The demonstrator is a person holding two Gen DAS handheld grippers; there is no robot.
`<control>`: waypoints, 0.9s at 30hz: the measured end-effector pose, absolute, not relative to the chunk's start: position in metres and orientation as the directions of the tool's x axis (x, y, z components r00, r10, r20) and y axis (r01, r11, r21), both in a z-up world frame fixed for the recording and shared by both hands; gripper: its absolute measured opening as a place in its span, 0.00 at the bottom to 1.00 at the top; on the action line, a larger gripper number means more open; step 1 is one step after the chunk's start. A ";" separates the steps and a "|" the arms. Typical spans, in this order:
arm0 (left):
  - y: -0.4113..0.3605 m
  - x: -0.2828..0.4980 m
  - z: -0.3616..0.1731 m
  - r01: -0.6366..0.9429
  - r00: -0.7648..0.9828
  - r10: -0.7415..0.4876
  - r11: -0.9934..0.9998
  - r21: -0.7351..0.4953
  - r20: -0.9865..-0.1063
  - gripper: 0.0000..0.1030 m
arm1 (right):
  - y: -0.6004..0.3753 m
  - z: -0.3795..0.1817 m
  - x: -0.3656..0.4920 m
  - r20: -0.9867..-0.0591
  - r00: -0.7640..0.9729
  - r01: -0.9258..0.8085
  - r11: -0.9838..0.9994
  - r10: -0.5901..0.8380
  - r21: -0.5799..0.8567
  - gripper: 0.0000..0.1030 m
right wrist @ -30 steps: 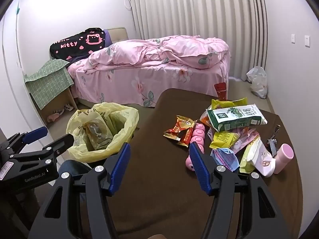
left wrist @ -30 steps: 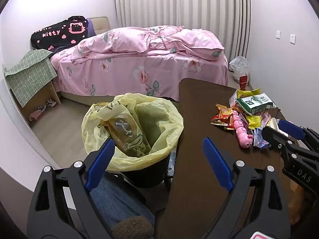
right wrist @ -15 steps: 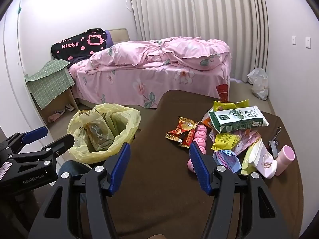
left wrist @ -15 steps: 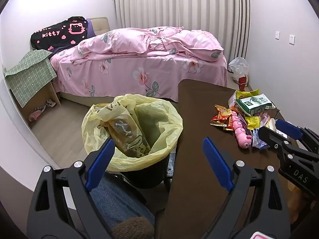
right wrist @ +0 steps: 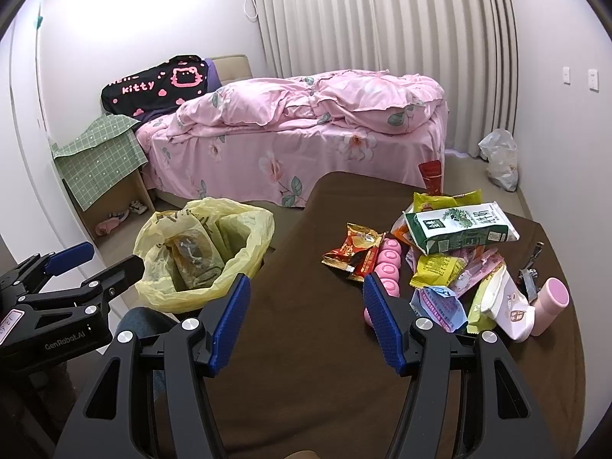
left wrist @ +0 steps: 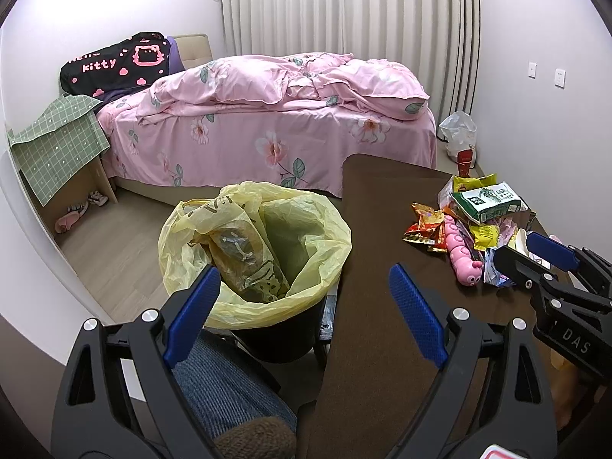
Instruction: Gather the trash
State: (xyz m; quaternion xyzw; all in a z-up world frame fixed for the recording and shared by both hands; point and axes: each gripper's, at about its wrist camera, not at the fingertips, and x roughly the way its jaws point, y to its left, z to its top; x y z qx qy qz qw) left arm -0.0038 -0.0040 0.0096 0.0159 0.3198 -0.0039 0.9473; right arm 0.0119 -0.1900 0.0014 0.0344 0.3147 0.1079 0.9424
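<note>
A black bin lined with a yellow bag point(left wrist: 306, 229) point(right wrist: 244, 229) stands left of the brown table point(left wrist: 375, 237) point(right wrist: 298, 344); a yellowish wrapper lies in it. A pile of trash lies on the table's right side: a red snack wrapper point(right wrist: 354, 252) point(left wrist: 422, 225), a green-white packet point(right wrist: 459, 225) point(left wrist: 485, 201), yellow and blue wrappers and a pink caterpillar toy point(left wrist: 461, 252). My left gripper point(left wrist: 302, 310) is open and empty, over the bin's near rim and the table edge. My right gripper point(right wrist: 306, 321) is open and empty above the table, left of the pile.
A pink bed point(right wrist: 306, 134) stands behind the table. A pink cup point(right wrist: 550, 306) and a metal clipper point(right wrist: 531, 267) lie at the table's right edge. A white bag point(right wrist: 501, 157) sits on the floor by the wall. My knee in jeans point(left wrist: 222, 386) is below the bin.
The right gripper has drifted slightly forward toward the pile. The left gripper has barely moved. Both stay open.
</note>
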 end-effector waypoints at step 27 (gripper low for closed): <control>0.008 -0.004 0.006 0.009 0.797 0.002 1.000 0.016 -0.604 0.83 | -0.191 -0.002 0.012 -0.590 0.774 -0.183 0.973 0.230 0.140 0.56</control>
